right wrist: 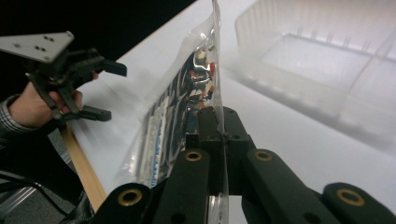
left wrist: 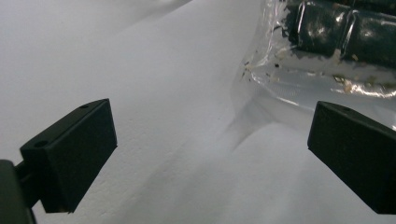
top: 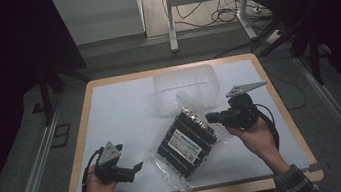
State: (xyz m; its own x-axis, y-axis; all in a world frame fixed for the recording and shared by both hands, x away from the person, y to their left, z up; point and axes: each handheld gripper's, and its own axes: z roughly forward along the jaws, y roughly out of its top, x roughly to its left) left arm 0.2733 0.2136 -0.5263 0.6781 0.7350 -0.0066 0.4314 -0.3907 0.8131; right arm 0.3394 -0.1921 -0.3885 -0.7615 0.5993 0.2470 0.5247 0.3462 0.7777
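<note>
The right tool is clamped on the clear bag's edge; its contents blur. The left tool stands apart.

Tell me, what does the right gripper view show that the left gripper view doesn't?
Right gripper view: the right gripper shut on the clear bag's edge, a clear plastic tray beyond, and the left gripper in a hand.

Left gripper view: its own two black jaws standing wide apart over the white tabletop.

Both: the bag of dark pieces and the tabletop.
</note>
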